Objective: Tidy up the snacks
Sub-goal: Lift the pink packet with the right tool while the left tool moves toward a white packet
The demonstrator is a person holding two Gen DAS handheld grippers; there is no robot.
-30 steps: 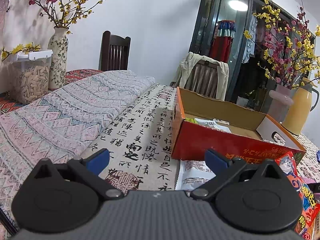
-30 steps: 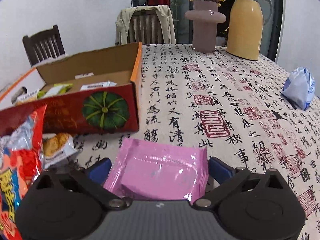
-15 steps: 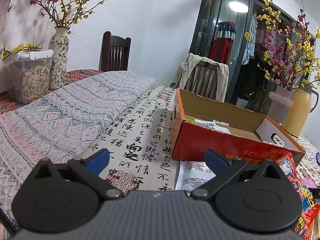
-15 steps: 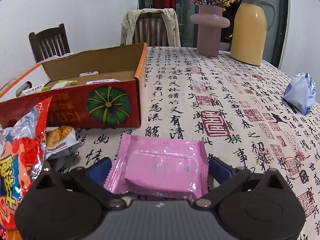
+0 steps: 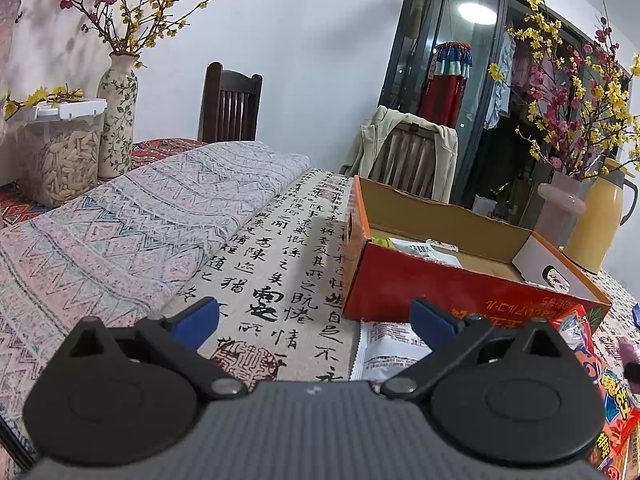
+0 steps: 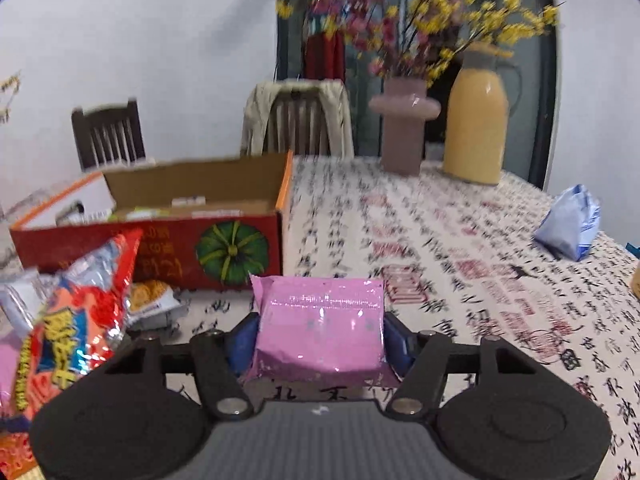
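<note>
My right gripper [image 6: 320, 336] has a flat pink snack packet [image 6: 320, 320] between its blue pads; the jaws are closing and both pads press its sides. The packet tilts up off the tablecloth. Ahead to the left stands the open red cardboard box [image 6: 160, 248] with a pumpkin print, holding a few packets. A red chip bag [image 6: 80, 320] and a small biscuit packet [image 6: 154, 300] lie in front of it. My left gripper [image 5: 314, 316] is open over the tablecloth with nothing in it, left of the box [image 5: 400, 292]. A white packet [image 5: 384, 356] lies by its right finger.
A blue-and-white packet [image 6: 568, 224] lies at the far right of the table. A pink vase [image 6: 404, 136] and a yellow thermos [image 6: 476, 120] stand at the back. A folded patterned cloth [image 5: 140, 232], a clear snack jar [image 5: 60, 152] and chairs lie to the left.
The right gripper's jaws have closed in from wide open onto the pink packet, and that view has swung and risen with motion blur. The left gripper has stayed still.
</note>
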